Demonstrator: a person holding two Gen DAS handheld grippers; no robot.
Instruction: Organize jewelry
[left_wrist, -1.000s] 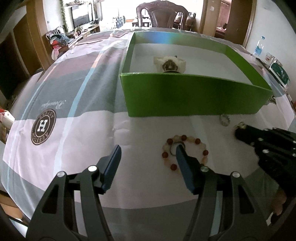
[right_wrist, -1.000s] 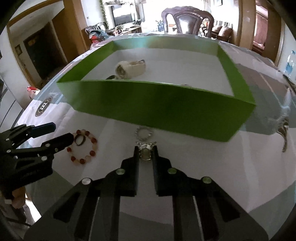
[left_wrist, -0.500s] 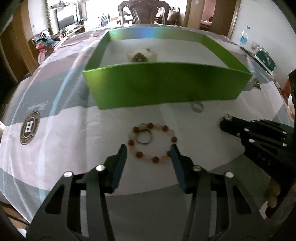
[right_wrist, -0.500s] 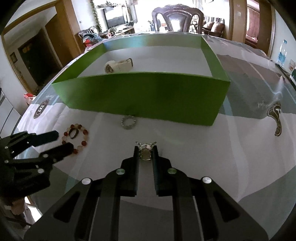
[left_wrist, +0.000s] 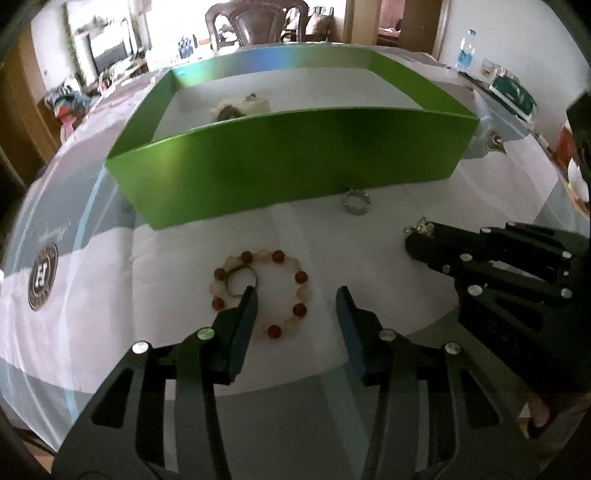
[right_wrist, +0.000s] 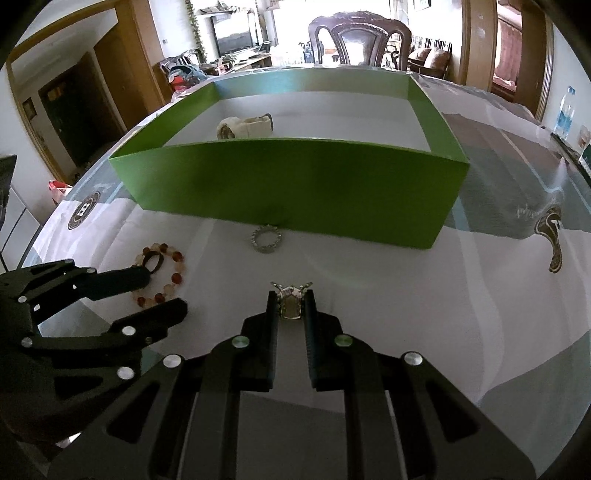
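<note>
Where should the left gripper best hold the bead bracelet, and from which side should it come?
The bead bracelet lies flat as an open loop. Probably come from above and pinch its near-right arc of beads, one finger inside the loop, one outside, away from the dark ring at its left. The left gripper is closing there.

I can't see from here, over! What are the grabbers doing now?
Left hand-held gripper closing around bead bracelet, not gripping yet. Right hand-held gripper shut on silver clip. Green box ahead, nothing blocking.
</note>
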